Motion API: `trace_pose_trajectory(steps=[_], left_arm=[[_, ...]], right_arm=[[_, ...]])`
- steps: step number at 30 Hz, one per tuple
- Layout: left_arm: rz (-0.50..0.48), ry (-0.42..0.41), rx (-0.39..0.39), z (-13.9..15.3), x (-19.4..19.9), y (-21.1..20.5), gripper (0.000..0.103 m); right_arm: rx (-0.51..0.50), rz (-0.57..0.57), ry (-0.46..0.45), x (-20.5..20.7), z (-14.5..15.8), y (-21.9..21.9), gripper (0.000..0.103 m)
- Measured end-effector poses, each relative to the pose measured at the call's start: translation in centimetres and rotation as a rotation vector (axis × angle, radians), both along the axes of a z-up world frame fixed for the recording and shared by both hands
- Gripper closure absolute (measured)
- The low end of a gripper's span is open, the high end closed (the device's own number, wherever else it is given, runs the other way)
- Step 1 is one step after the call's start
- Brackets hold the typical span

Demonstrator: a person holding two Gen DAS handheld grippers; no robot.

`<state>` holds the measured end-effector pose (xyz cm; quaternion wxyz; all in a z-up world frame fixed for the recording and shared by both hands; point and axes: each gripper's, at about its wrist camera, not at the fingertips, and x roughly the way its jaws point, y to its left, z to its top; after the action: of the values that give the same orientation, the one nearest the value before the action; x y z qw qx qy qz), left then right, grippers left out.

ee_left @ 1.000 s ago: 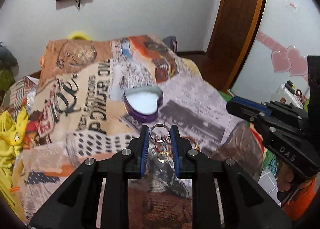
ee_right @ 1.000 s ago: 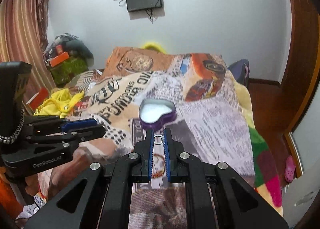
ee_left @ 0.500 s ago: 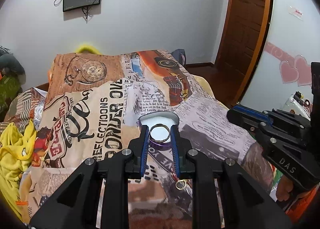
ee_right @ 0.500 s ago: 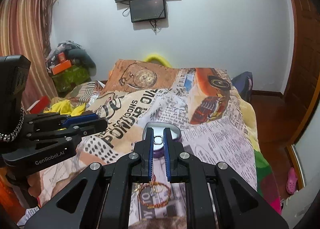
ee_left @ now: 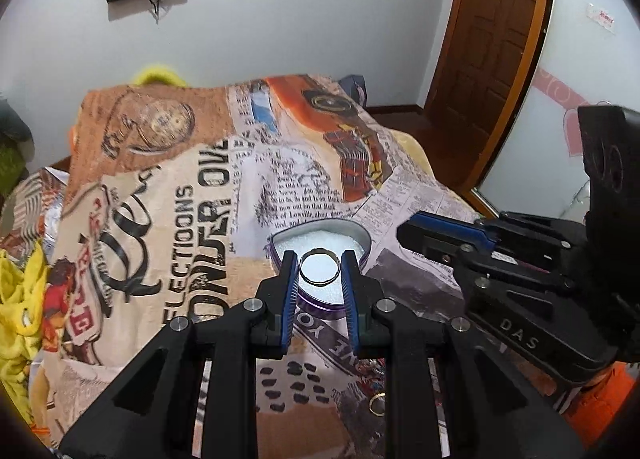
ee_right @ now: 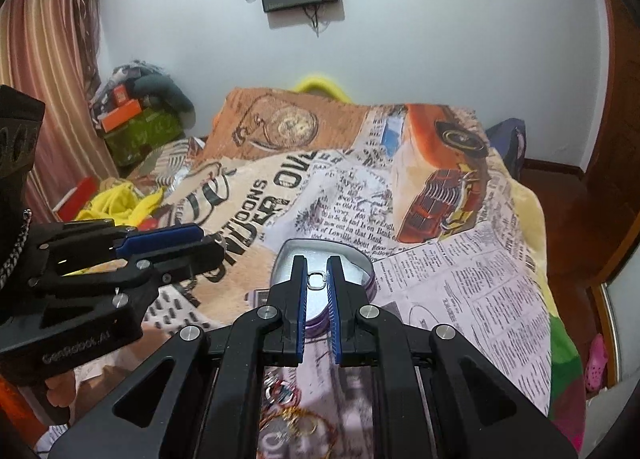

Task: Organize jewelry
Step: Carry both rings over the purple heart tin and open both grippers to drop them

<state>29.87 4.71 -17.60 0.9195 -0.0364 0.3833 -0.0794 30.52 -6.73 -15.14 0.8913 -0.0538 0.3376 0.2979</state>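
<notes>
Hovering now above the heart-shaped tin (ee_left: 320, 237), both grippers have come forward over the bed since a second ago, when the tin lay well ahead of their tips on the printed blanket (ee_left: 168, 195); half a second ago it was only just reaching the fingertips.

In the left wrist view, the left gripper (ee_left: 319, 267) is clamped on one silver ring (ee_left: 319, 267), its blue pads pressing the band from either side, just as it was in the earlier frames. The ring hangs over the white floor of the tin, which sits near the middle of the blanket. One small gold ring (ee_left: 377, 405) lies on the blanket toward its near edge, seen between the gripper's arms; a second ago it lay just behind the held ring, so it has dropped back in the view. The right gripper (ee_left: 408, 233) reaches in from the right, beside the tin's right rim.

In the right wrist view, the right gripper (ee_right: 317, 279) is closed on one small silvery squarish ring (ee_right: 317, 279), held over the tin as well. Under its arms, at the blanket's near edge, lies a tangle of thin orange-gold bangles (ee_right: 298, 423); their number cannot be told. One tin is in sight, and two held pieces.
</notes>
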Motion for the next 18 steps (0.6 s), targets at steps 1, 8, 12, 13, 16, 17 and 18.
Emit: trace_pose_trajectory(steps=[1, 8, 12, 13, 16, 17, 18], left_arm=[[-0.003, 0.011, -0.006, -0.3, 0.3, 0.1, 0.082], [-0.019, 0.093, -0.042, -2.7, 3.1, 0.5, 0.082], [-0.028, 0.123, -0.058, -3.8, 4.5, 0.6, 0.082], [-0.029, 0.128, -0.06, -4.0, 4.7, 0.6, 0.082], [-0.032, 0.134, -0.052, -4.4, 5.2, 0.4, 0.082], [-0.033, 0.134, -0.05, -4.5, 5.3, 0.3, 0.082], [-0.033, 0.134, -0.049, -4.6, 5.3, 0.3, 0.082]], right_arm=[[-0.006, 0.005, 0.006, 0.3, -0.2, 0.1, 0.094], [-0.023, 0.035, 0.07, 3.1, -1.7, 0.9, 0.094], [-0.034, 0.048, 0.103, 4.2, -2.4, 1.3, 0.094], [-0.038, 0.052, 0.111, 4.6, -2.6, 1.4, 0.094], [-0.053, 0.062, 0.123, 5.1, -3.0, 1.6, 0.094], [-0.055, 0.066, 0.131, 5.4, -3.1, 1.7, 0.094], [-0.052, 0.069, 0.141, 5.6, -3.3, 1.8, 0.094]])
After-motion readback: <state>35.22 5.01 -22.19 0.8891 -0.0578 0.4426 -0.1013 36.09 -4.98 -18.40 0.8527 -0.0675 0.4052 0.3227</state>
